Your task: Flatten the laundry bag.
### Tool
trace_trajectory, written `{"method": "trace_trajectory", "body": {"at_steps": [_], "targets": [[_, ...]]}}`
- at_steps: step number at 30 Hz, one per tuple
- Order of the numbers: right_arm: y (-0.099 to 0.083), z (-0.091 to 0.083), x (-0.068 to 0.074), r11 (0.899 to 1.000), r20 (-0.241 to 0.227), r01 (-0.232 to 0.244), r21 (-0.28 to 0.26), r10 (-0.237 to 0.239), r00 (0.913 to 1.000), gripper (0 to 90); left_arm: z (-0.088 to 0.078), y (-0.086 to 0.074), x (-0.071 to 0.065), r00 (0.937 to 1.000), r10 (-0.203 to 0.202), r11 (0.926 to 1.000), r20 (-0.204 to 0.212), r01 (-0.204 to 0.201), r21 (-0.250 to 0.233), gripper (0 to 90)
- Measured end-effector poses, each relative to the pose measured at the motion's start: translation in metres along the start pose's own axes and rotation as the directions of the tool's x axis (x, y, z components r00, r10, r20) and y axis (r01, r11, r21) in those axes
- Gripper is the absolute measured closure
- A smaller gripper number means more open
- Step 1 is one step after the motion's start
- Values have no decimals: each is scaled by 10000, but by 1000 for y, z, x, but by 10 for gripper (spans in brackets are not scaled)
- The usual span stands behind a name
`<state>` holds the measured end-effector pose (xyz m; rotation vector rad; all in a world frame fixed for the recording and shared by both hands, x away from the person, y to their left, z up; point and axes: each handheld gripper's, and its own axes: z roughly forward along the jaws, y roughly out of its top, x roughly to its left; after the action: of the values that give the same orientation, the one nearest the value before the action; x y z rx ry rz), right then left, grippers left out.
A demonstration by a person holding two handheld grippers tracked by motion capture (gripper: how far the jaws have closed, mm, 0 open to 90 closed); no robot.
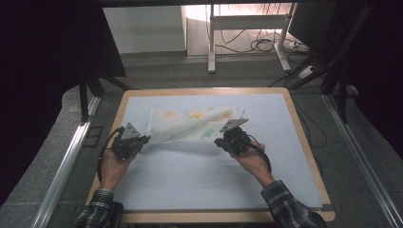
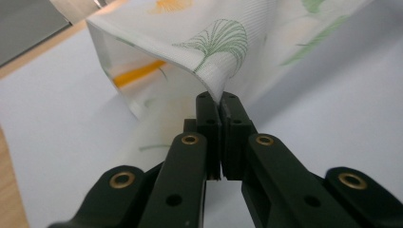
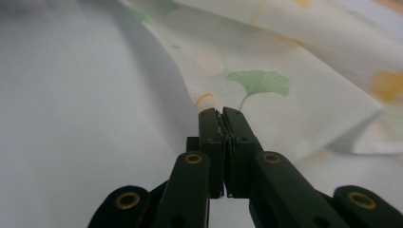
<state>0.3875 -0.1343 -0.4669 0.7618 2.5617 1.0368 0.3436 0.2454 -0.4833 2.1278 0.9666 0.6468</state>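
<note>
A white cloth (image 1: 190, 124) printed with green and orange leaves lies across the middle of the pale mat (image 1: 199, 175). My left gripper (image 1: 142, 140) is shut on the cloth's near left corner (image 2: 219, 90) and holds that corner off the mat. My right gripper (image 1: 221, 141) is shut on the near right edge of the cloth (image 3: 247, 90), pinched between its black jaws. The cloth's near edge hangs lifted between the two grippers, while its far part rests on the mat. Each gripper is held by a hand in a plaid sleeve.
The mat covers a wooden table (image 1: 304, 142) with a bare rim all round. Metal rails (image 1: 62, 166) run along both sides of the table. Beyond the far edge stand a desk frame (image 1: 247, 28) and loose cables (image 1: 266, 45) on the floor.
</note>
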Motion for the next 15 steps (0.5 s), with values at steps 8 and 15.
{"method": "trace_trajectory", "body": {"at_steps": [8, 15], "targets": [[3, -18, -41, 9969, 855, -699, -373, 728, 9937, 872, 20, 25, 30, 9966, -583, 9983, -590, 582, -28, 881], [10, -15, -64, 9919, 1194, -1178, -481, 1228, 9852, 873, 47, 38, 53, 9882, -1242, 9889, -898, 1308, 710, 800]]}}
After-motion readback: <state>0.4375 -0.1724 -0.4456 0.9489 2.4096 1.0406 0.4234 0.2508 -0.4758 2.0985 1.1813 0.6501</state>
